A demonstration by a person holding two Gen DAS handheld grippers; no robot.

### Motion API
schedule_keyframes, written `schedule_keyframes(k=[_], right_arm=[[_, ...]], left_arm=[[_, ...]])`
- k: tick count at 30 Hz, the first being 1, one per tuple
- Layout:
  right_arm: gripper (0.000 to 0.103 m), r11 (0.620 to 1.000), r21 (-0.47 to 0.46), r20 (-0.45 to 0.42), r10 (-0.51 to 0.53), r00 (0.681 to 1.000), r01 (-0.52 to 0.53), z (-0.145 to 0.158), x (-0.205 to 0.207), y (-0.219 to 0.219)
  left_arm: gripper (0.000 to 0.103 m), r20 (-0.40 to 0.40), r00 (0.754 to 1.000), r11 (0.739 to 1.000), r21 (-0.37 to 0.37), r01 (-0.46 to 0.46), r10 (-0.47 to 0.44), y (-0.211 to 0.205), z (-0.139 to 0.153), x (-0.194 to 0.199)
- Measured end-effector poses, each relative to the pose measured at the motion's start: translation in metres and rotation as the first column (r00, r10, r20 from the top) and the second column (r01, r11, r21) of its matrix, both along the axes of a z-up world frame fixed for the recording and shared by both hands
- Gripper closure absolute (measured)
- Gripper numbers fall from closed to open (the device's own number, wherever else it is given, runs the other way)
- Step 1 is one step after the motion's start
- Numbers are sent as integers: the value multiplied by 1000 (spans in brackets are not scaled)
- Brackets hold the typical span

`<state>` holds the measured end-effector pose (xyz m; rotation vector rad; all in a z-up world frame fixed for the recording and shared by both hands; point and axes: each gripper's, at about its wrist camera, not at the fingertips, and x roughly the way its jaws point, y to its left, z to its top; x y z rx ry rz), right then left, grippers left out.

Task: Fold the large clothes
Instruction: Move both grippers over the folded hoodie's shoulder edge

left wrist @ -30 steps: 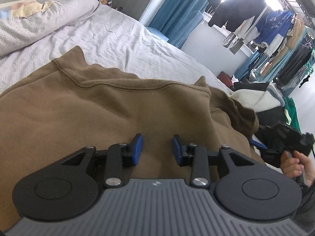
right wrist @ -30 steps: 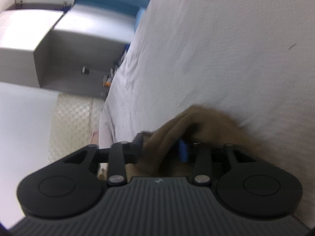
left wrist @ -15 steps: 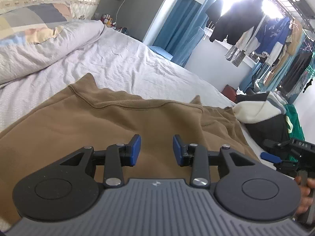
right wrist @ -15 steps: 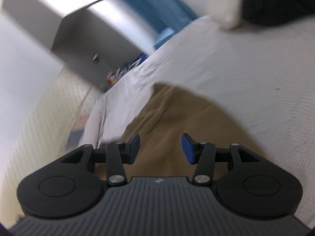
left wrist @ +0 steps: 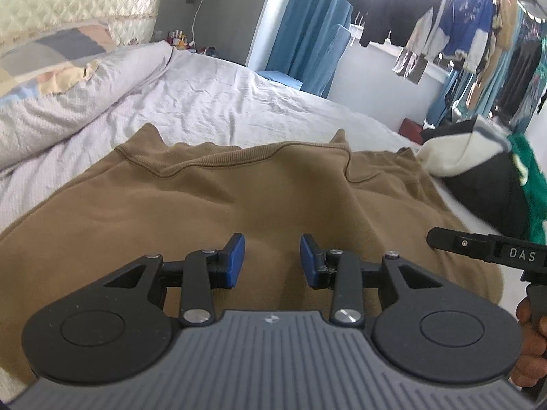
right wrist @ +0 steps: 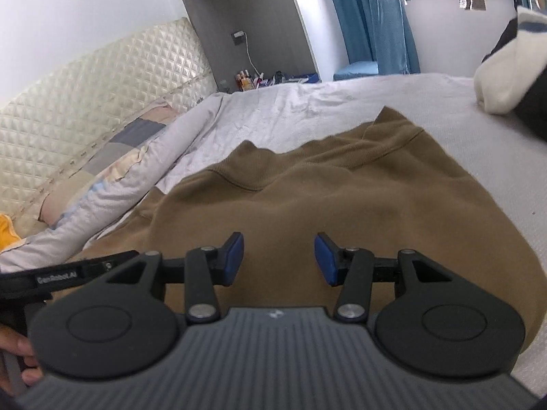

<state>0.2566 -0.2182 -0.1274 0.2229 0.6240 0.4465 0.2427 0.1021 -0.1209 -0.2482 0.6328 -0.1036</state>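
Note:
A brown sweatshirt [left wrist: 212, 198] lies spread on the pale grey bed sheet [left wrist: 218, 102], its ribbed hem at the far side. My left gripper [left wrist: 272, 256] hovers over the near part of the cloth, open, nothing between its blue pads. In the right wrist view the same sweatshirt [right wrist: 342, 198] fills the middle, and my right gripper [right wrist: 278, 256] stands open above it with empty jaws. Each gripper's black body shows at the edge of the other's view, held by a hand [left wrist: 531, 345].
A patchwork quilt and pillow [left wrist: 51, 78] lie along the left by a padded headboard [right wrist: 85, 99]. A heap of white, black and green clothes [left wrist: 478, 164] sits at the bed's right edge. Clothes hang at the window [left wrist: 444, 24] beyond.
My right gripper let go of a bunched brown fold, rolled upright and drew back over the sweatshirt. The left gripper rose a little and pulled back, showing more of the bed.

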Motion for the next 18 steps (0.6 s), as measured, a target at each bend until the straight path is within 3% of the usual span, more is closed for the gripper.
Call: schedule_keyframes(k=[5,11,18], right_arm=[[54,1000,2,-19,17,1000,-17,-7,2,3],[53,998,-31,-40,49,998,-51,-17,14,12],[53,998,-44,-22,49,999,-50,-26,29,21]], left_arm=[[62,-20,1000,999,43,4,-3,-7,-7,7],[62,-63,998,999,42,-9,12,-8,-14,24],[61,-75,996,999,-20,-48,47,4,-25,43]])
